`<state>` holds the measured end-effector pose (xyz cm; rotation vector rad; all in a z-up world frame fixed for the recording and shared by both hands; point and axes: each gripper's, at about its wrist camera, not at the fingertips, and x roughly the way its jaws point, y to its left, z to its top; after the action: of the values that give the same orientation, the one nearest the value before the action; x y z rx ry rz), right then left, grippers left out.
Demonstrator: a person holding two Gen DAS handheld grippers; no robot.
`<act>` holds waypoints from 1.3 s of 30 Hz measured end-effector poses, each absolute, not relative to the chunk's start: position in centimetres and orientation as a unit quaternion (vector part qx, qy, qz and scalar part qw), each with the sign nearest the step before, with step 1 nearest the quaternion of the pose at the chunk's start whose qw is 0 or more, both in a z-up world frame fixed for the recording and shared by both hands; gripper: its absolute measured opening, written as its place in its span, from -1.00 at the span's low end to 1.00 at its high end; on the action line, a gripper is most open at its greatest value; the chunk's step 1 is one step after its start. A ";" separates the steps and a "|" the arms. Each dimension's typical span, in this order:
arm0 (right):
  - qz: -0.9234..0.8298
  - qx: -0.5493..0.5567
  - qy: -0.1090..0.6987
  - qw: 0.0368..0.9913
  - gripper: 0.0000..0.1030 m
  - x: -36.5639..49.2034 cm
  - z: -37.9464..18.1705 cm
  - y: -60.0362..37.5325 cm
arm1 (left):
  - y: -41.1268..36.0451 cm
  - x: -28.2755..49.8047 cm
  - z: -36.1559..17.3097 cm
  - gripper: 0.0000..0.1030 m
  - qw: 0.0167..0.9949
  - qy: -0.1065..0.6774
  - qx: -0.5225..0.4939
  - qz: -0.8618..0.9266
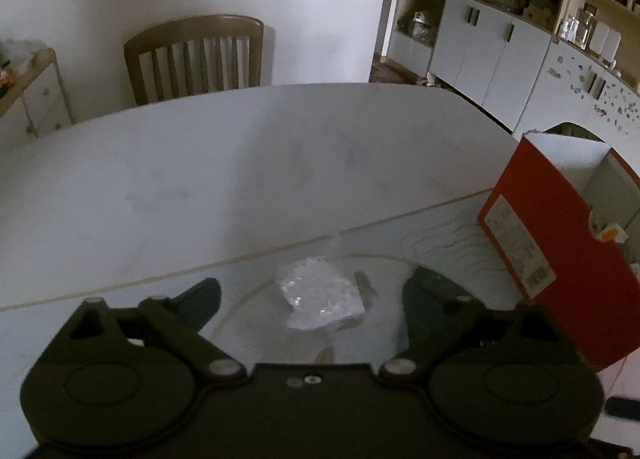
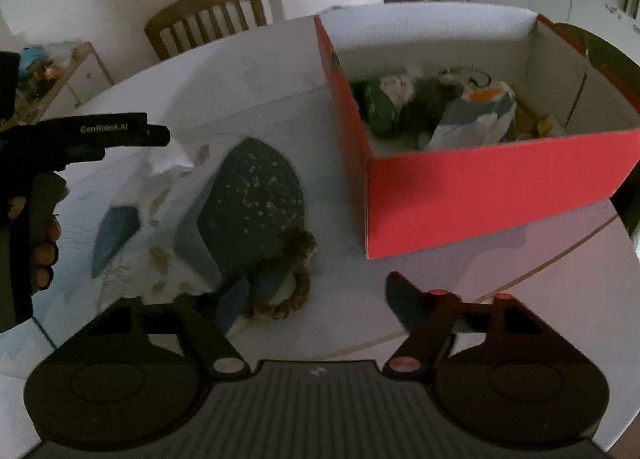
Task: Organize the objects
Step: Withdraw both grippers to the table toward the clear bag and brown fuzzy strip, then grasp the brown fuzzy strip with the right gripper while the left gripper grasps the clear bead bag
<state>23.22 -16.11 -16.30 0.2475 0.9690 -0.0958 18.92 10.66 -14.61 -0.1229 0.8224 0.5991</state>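
Observation:
A red cardboard box (image 2: 480,187) stands on the white table (image 2: 260,59), holding several items: a green packet (image 2: 378,103), a dark fuzzy thing and a patterned pouch (image 2: 476,115). It also shows at the right of the left wrist view (image 1: 560,243). A crumpled clear plastic wrapper (image 1: 320,299) lies on the table between my open left gripper's (image 1: 312,295) fingers. In the right wrist view a bag with dark teal panels and a rope handle (image 2: 248,211) lies left of the box. My right gripper (image 2: 316,299) is open and empty above the table, beside the rope handle.
A wooden chair (image 1: 196,55) stands behind the table at the wall. A small cabinet (image 1: 32,95) is at the far left. White cupboards and shelves (image 1: 500,31) fill the back right. The table's far half (image 1: 200,179) lies beyond a seam.

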 end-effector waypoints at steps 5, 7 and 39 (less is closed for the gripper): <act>-0.055 0.130 0.477 0.867 0.02 24.1 -17.9 -15.8 | 10.8 19.7 -15.9 0.77 0.871 0.402 -0.049 0.280; -0.057 0.125 0.480 0.866 -0.06 24.2 -18.3 -15.6 | 10.9 19.9 -16.2 0.76 0.870 0.402 -0.044 0.282; -0.040 0.113 0.485 0.866 -0.87 25.1 -19.1 -14.7 | 11.9 18.9 -16.2 -0.34 0.861 0.413 -0.096 0.280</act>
<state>25.08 -14.74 -19.10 0.2377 1.0163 -0.0835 18.95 11.90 -16.18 -0.2012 0.8660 0.5872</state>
